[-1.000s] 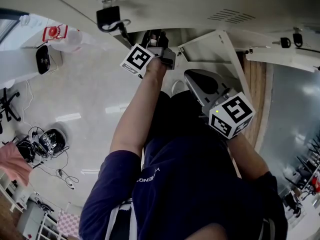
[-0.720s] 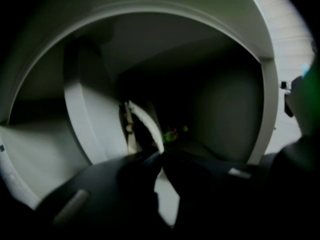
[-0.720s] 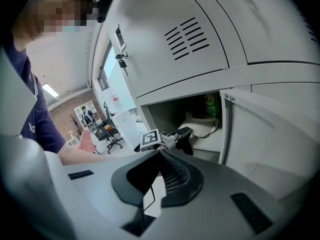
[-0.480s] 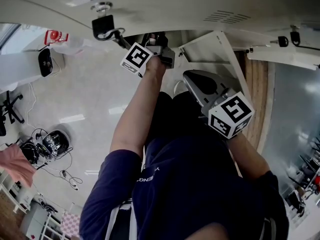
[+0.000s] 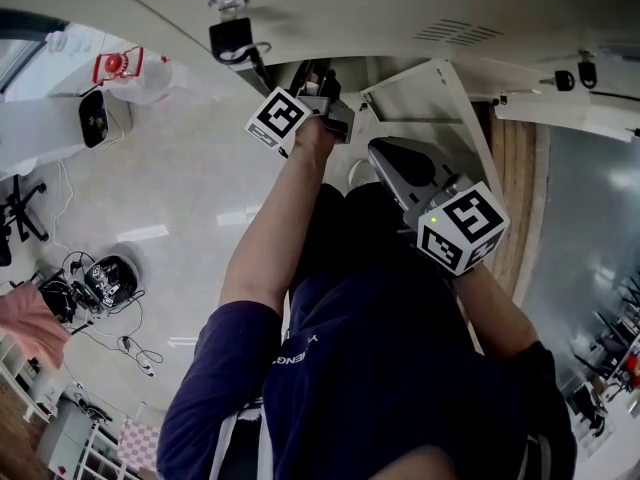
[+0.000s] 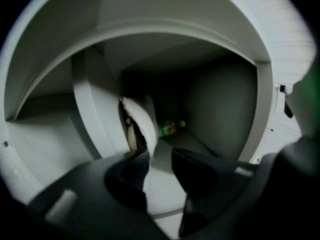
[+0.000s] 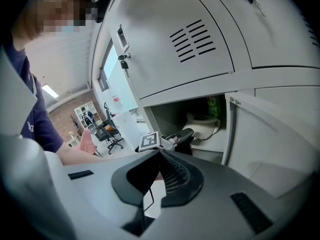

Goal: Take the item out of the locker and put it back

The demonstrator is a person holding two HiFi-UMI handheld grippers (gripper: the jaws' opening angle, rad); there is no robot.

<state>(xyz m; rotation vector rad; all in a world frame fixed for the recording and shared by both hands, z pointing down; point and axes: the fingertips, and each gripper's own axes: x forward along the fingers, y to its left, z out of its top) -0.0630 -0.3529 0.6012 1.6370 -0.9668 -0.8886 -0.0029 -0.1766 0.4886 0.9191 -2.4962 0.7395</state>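
Two grippers show in the head view: my left gripper [image 5: 318, 80] reaches into the open locker [image 5: 420, 93], and my right gripper [image 5: 385, 158] hangs just outside it.

Left gripper view: my jaws are opening, with the cream bag [image 6: 142, 124] between them inside the locker. A green bottle [image 6: 169, 129] sits at the locker's back.

Right gripper view: my jaws are clenched on nothing.
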